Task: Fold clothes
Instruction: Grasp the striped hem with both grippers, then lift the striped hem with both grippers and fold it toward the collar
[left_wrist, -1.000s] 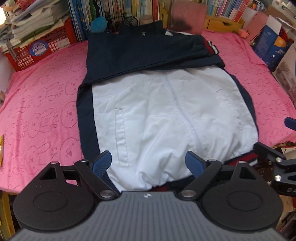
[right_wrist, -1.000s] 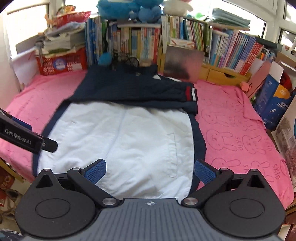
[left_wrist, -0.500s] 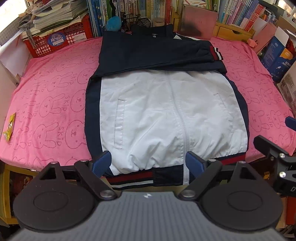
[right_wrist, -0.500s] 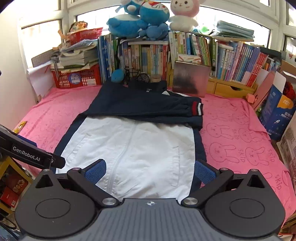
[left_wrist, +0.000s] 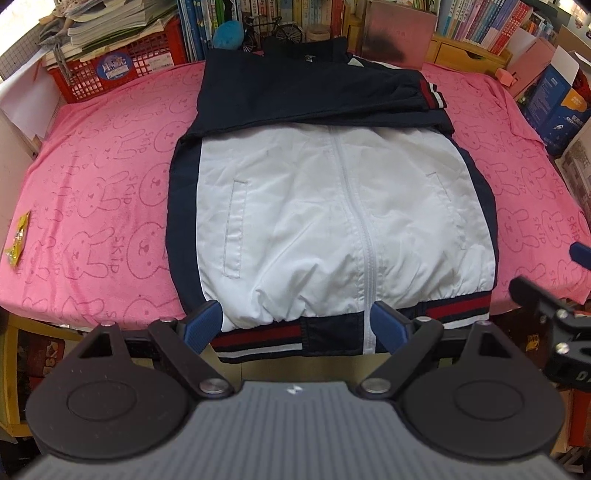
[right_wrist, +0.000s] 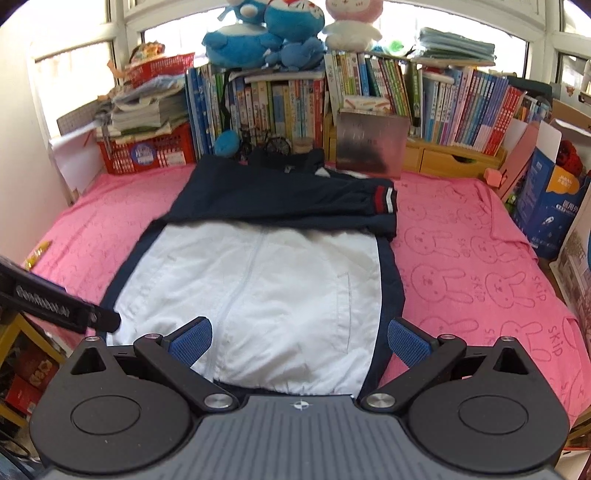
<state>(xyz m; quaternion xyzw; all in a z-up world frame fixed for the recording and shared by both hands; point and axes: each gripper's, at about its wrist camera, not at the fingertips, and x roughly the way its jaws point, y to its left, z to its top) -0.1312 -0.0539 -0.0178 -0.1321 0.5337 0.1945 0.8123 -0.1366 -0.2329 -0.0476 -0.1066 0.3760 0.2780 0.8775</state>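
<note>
Item: jacket (left_wrist: 332, 206), white woven front with centre zip, navy side panels, ribbed red-white-navy hem (left_wrist: 332, 332); navy sleeves already folded across the chest at the far end. Lies flat on a pink rabbit-print bed cover (left_wrist: 92, 177), long axis running away from both cameras, hem nearest and overhanging the near edge. Left gripper (left_wrist: 295, 325), jaws apart and holding nothing, straddles the hem's left-centre; right gripper (right_wrist: 299, 339), jaws likewise apart and unloaded, hovers over the hem's right part. Fabric thin, lightly puckered above the hem. Likely next: lift hem toward collar.
</note>
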